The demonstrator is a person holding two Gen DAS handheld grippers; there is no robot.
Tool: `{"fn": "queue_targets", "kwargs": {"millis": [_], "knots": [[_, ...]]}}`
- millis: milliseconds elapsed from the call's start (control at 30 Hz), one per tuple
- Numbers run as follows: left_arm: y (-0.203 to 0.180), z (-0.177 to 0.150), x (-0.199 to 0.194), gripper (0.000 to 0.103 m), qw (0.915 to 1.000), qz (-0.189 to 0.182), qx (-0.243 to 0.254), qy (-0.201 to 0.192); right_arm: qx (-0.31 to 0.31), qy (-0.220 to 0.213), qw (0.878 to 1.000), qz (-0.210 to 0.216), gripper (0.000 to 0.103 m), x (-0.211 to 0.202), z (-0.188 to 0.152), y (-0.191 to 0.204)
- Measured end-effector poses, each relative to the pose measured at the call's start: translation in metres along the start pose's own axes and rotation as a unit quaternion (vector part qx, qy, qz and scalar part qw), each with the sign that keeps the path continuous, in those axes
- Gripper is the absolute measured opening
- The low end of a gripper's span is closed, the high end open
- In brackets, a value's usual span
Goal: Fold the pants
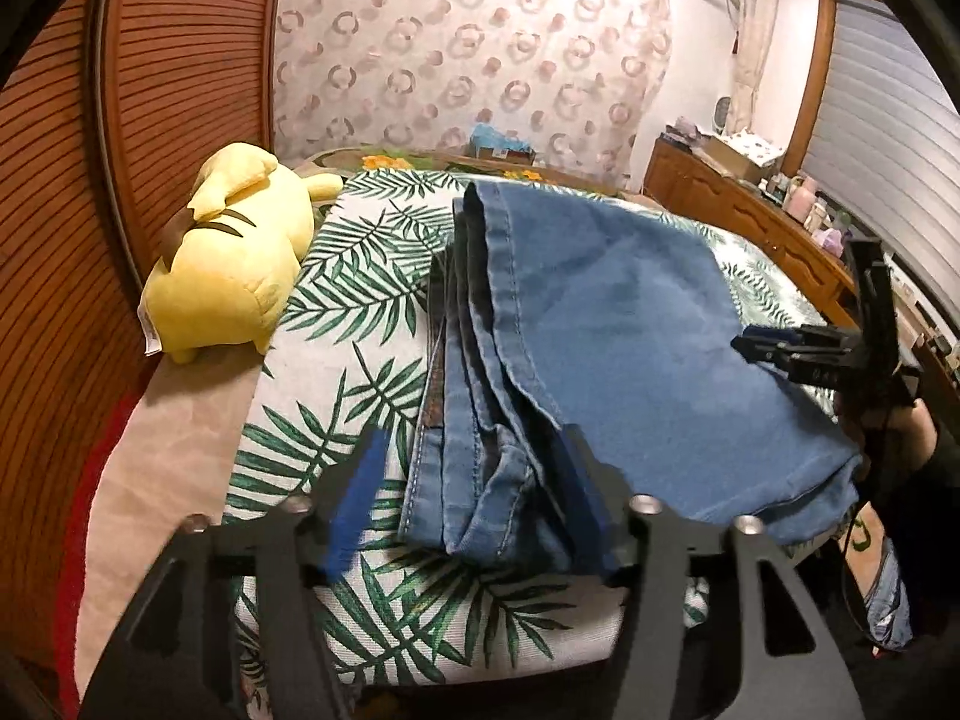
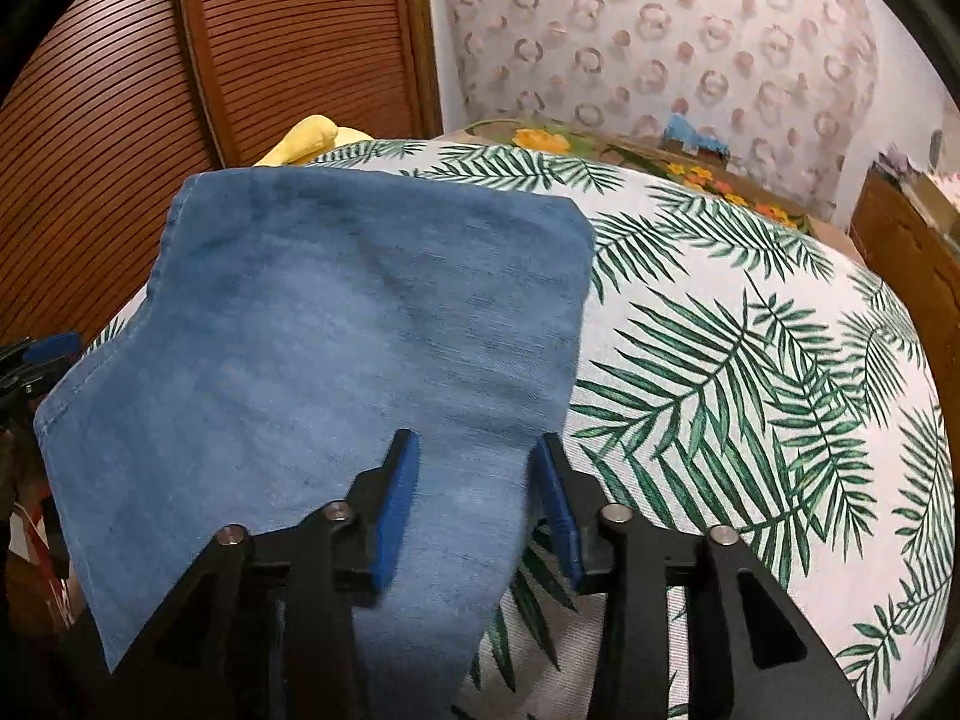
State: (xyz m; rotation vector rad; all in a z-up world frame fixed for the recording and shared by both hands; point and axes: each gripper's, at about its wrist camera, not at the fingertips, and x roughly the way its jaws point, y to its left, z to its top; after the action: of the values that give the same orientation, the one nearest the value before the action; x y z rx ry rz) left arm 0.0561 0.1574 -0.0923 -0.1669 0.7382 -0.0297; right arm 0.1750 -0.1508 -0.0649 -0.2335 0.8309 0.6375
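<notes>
Letting go of folded pants [image 2: 336, 324] on leaf-print bed cover [image 2: 750, 360].
Left claw [image 1: 474, 480] and right claw [image 2: 474, 480] parted, gripping nothing, denim lying flat between and ahead, so fold stays put.

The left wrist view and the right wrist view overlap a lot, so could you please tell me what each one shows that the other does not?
Only the left wrist view shows the whole yellow plush toy, the wooden dresser and the stacked seam edges of the folded blue denim pants. Only the right wrist view shows the pants' smooth top panel head-on, with bare bedding to its right. Both share the palm-leaf bedspread, louvered wooden door and both open grippers, left and right.
</notes>
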Motion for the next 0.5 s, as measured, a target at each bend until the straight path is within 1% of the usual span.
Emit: {"fn": "queue_targets", "kwargs": {"millis": [67,167,300,400,500], "knots": [[-0.004,0.003,-0.005,0.068,1.0,-0.004,-0.002,-0.008,0.008,0.001,1.0,0.007,0.05,0.001,0.0,-0.004],[-0.016,0.006,-0.011,0.068,0.9998,0.004,0.006,-0.021,0.002,0.001,1.0,0.003,0.051,0.001,0.001,-0.001],[-0.034,0.009,-0.013,0.068,0.9993,0.0,0.03,-0.022,0.002,0.001,1.0,0.001,0.052,0.002,0.0,-0.001],[-0.047,0.01,-0.012,0.068,0.9989,-0.01,0.04,-0.023,0.001,0.0,1.0,-0.001,0.053,0.002,0.0,0.0],[-0.063,0.01,-0.007,0.068,0.9984,-0.018,0.051,-0.016,0.001,0.0,1.0,-0.002,0.054,0.001,-0.001,-0.001]]}}
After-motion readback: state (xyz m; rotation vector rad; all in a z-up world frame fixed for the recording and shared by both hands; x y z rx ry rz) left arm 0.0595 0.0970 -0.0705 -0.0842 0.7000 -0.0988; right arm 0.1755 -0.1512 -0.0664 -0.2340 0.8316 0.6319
